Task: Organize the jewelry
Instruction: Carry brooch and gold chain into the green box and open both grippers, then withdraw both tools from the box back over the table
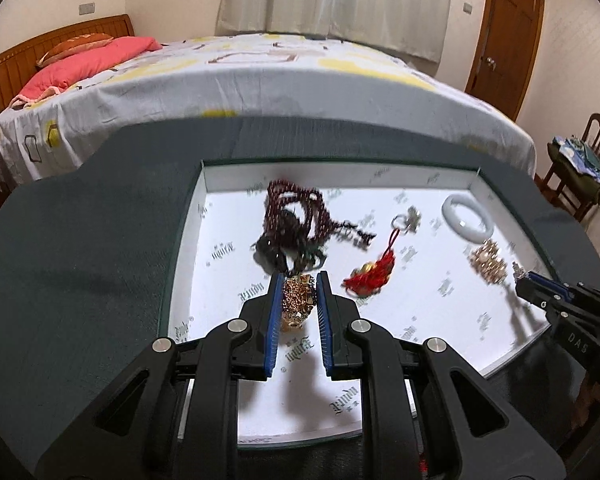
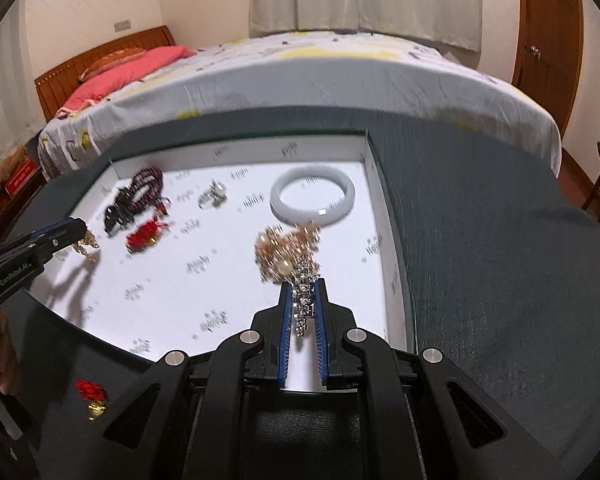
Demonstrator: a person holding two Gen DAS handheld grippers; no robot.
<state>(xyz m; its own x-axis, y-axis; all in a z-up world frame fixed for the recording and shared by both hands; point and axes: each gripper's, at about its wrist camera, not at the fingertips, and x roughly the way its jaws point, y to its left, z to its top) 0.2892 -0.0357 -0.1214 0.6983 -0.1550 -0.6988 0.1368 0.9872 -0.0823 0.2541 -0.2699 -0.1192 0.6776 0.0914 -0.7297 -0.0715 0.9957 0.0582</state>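
1. The left gripper [image 1: 298, 280] is clamped on a gold chain bracelet [image 1: 298, 300], carried over the near part of the white box [image 1: 188, 300], probably so it can be laid down apart from the other pieces.
2. The right gripper [image 2: 303, 286] pinches a silver rhinestone chain [image 2: 306, 296] above the box floor, just in front of a gold and pearl cluster [image 2: 284, 248].
3. Mid-box lies a red tassel charm [image 1: 370, 276], apart from the rest.
4. Farthest back sit dark red beads [image 1: 296, 212] and a white bangle [image 2: 312, 196], each with its own clear spot.
5. 1 red charm [image 2: 90, 398] sits outside on the dark table [image 2: 500, 280], likely not yet sorted.
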